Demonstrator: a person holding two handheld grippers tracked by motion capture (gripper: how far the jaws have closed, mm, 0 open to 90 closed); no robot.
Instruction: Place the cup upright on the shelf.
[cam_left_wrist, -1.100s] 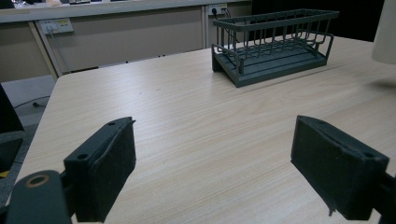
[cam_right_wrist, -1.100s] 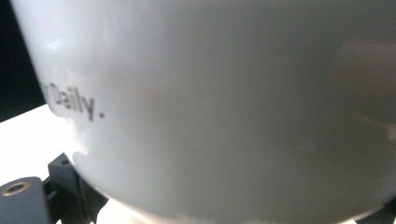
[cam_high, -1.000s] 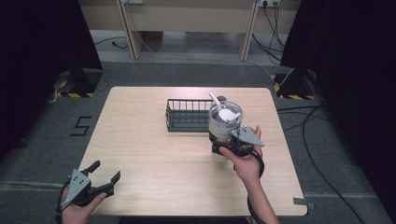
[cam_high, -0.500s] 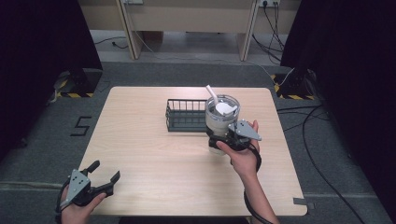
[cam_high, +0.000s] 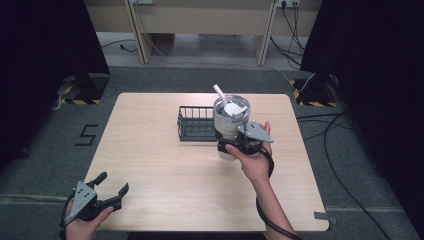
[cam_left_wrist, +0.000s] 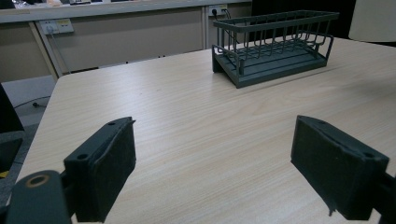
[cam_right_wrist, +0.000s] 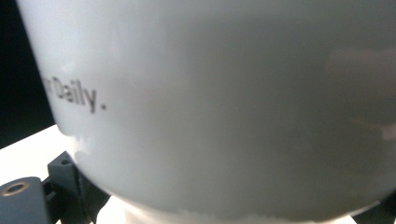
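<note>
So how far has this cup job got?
Picked up already: the right gripper is shut on the white tumbler with its straw, lifted beside the wire rack. Left to do, probably: setting it in the rack, which holds nothing. The left gripper sits open, idle.

We see a light wooden table (cam_high: 160, 165) standing on grey carpet (cam_high: 45, 150), with black curtains (cam_high: 45, 40) hanging at far left and far right. Beyond it runs a beige wall unit (cam_high: 200, 20) with sockets, and cables (cam_high: 345, 135) trail across the floor at right.
</note>
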